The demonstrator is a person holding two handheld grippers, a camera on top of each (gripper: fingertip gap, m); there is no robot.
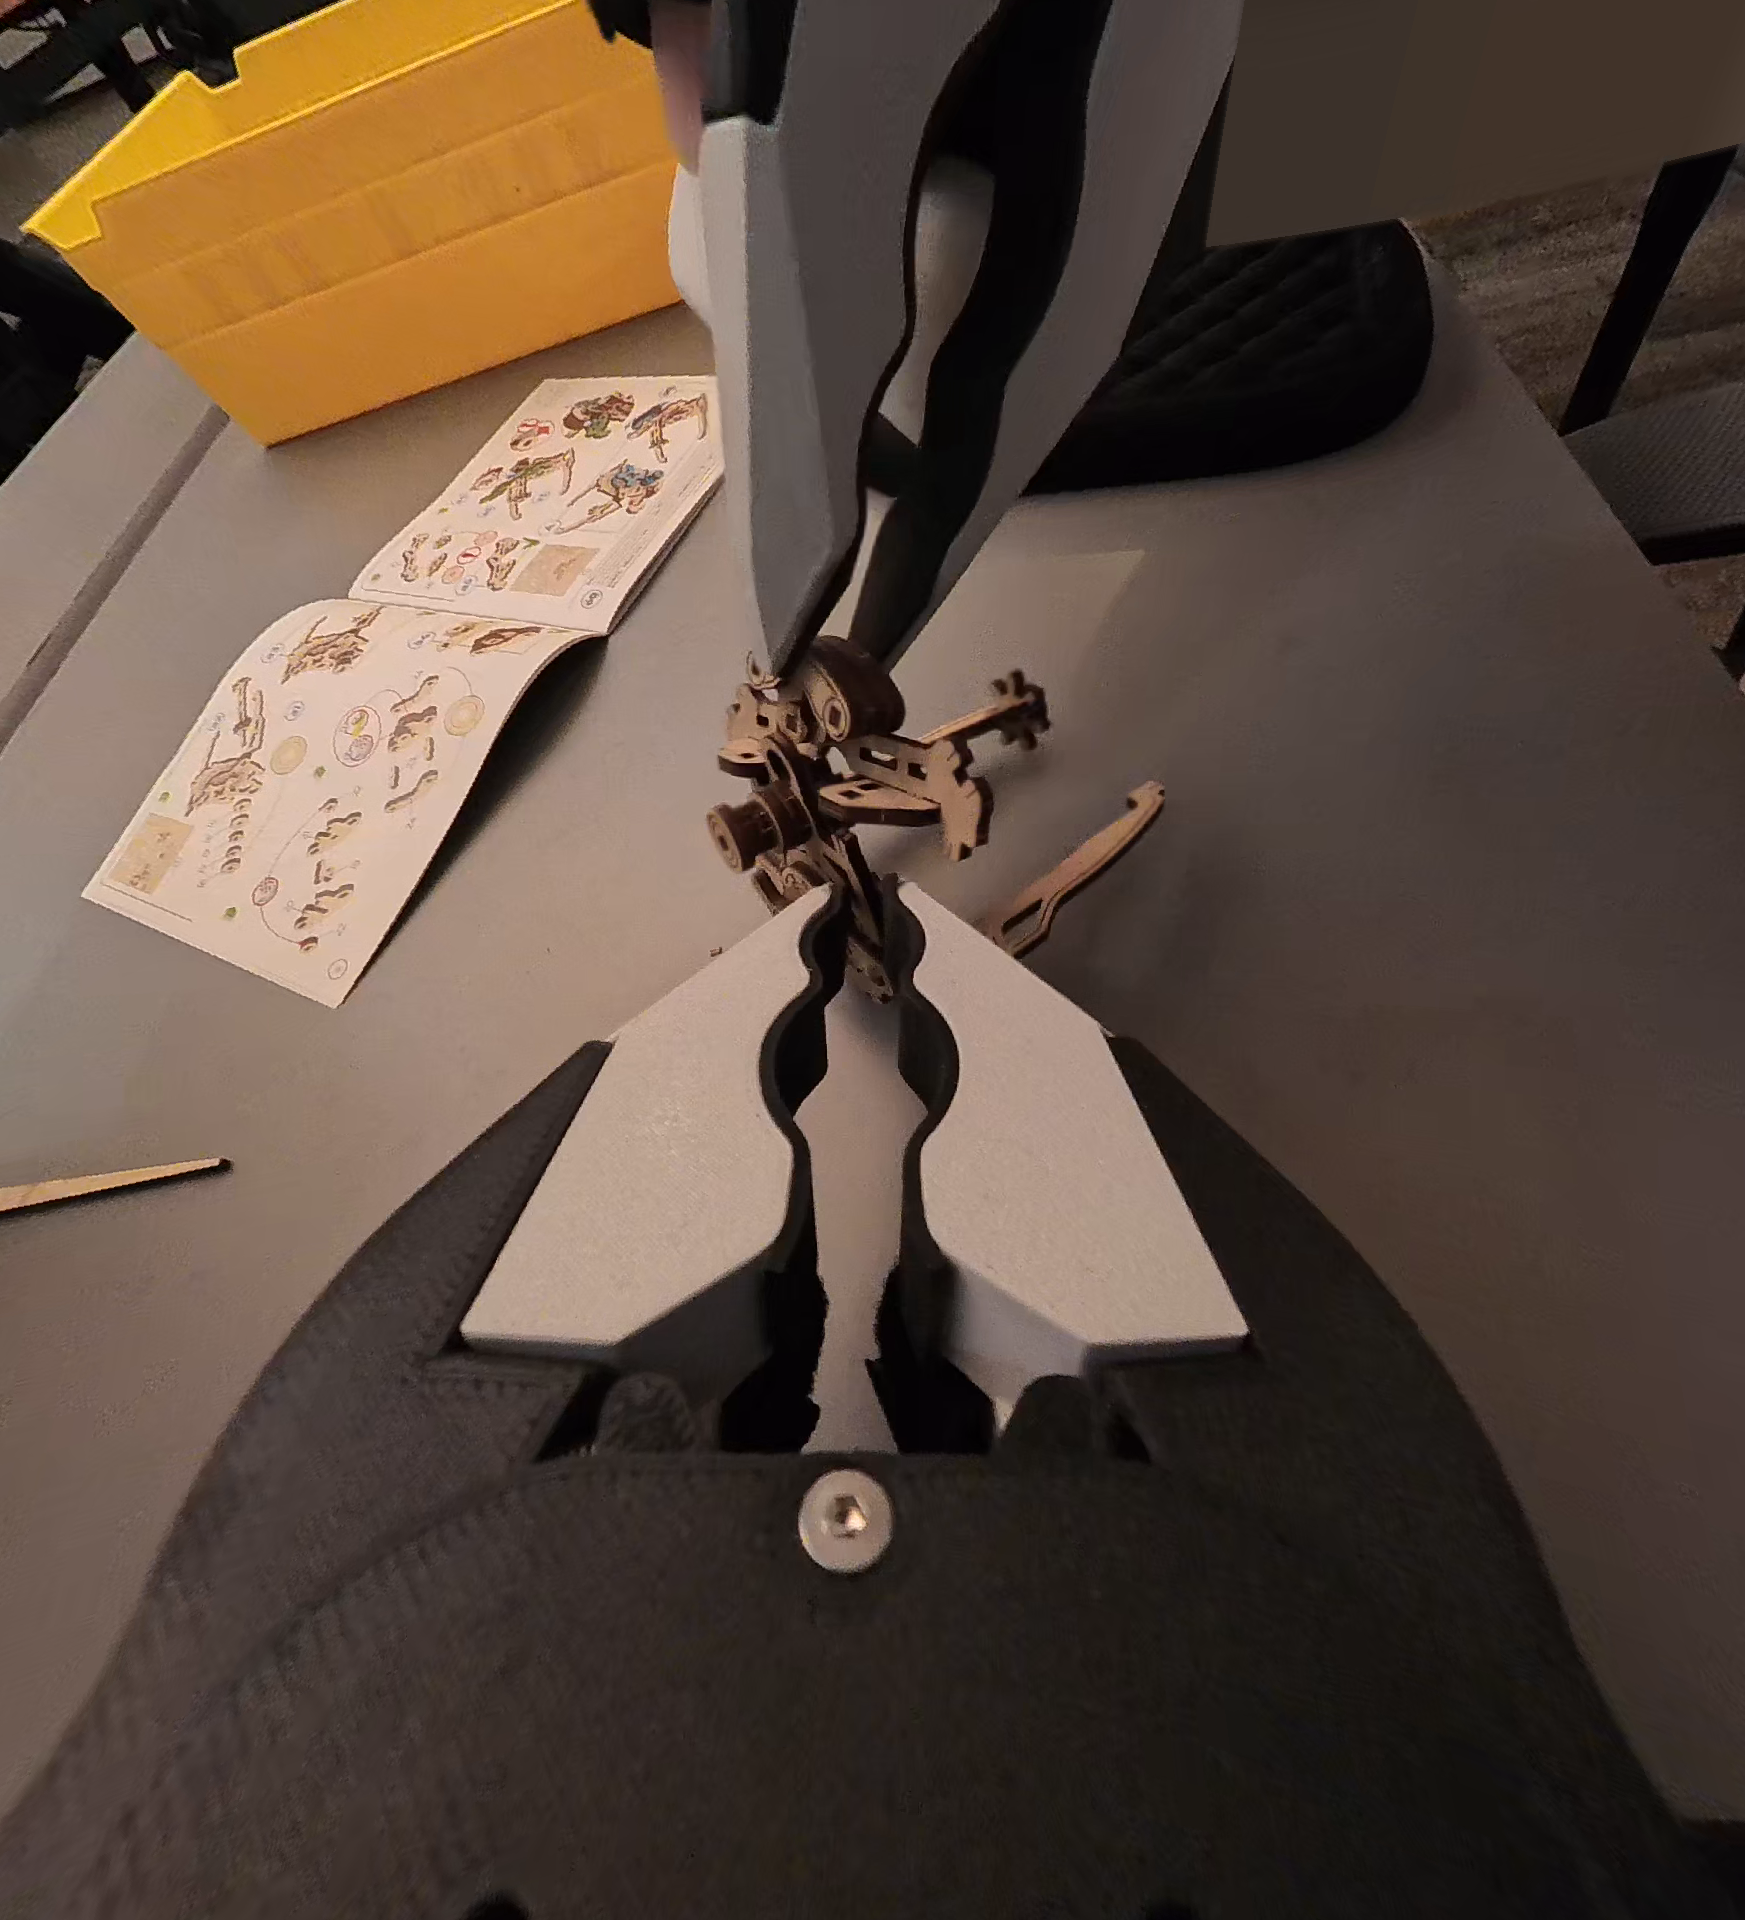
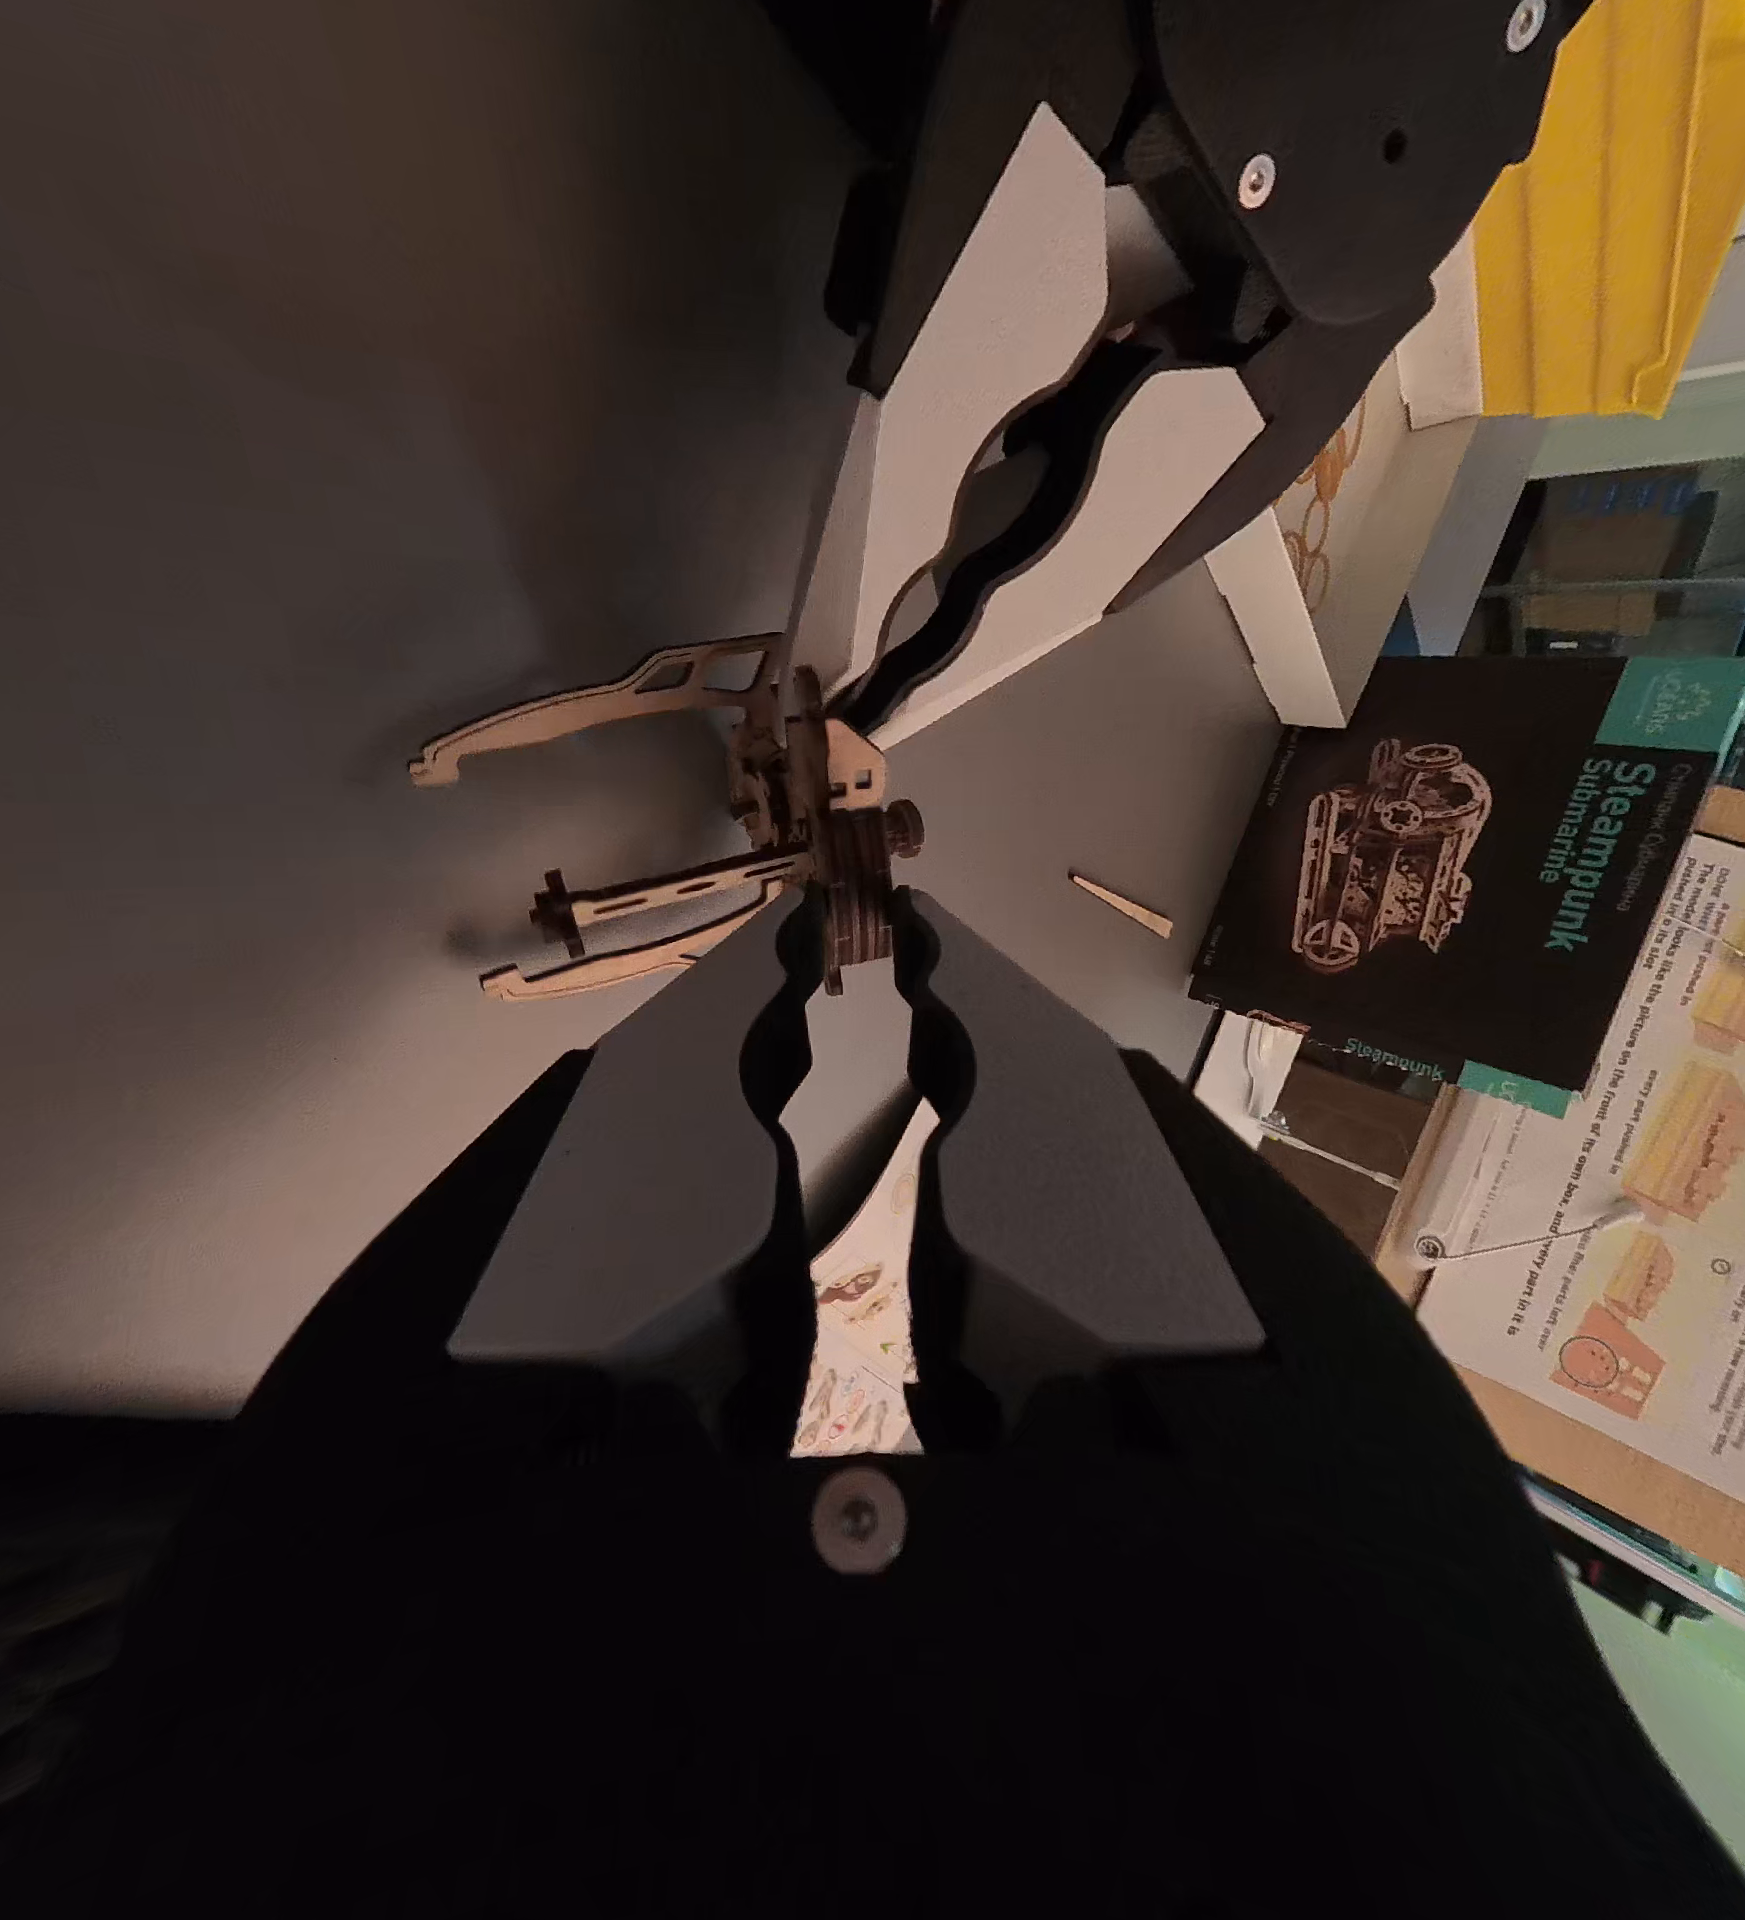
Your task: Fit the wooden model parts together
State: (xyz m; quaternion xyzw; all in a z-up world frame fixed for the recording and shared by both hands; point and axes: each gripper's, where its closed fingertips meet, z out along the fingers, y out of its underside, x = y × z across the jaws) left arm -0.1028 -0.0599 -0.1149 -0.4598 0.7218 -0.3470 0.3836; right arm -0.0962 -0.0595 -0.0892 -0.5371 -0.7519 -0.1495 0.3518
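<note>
A wooden model (image 1: 826,790) of laser-cut gears and long pale arms (image 1: 951,764) hangs above the grey table (image 1: 1367,987) between both grippers. My left gripper (image 1: 866,909) is shut on the model's lower end. My right gripper (image 1: 821,649) comes down from above and is shut on a dark round stacked part (image 1: 852,701) at the top. In the right wrist view my right gripper (image 2: 852,914) clamps that dark layered wheel (image 2: 852,883), and the left gripper (image 2: 847,717) pinches the model (image 2: 785,790) from the far side. Several curved arms (image 2: 587,717) stick out to the left.
An open instruction booklet (image 1: 380,727) lies left of the model, with a yellow bin (image 1: 359,208) behind it. A thin wooden stick (image 1: 68,1184) lies at the left edge. A black chair (image 1: 1263,343) stands beyond the table. The dark kit box (image 2: 1450,873) and a printed sheet (image 2: 1626,1195) lie to one side.
</note>
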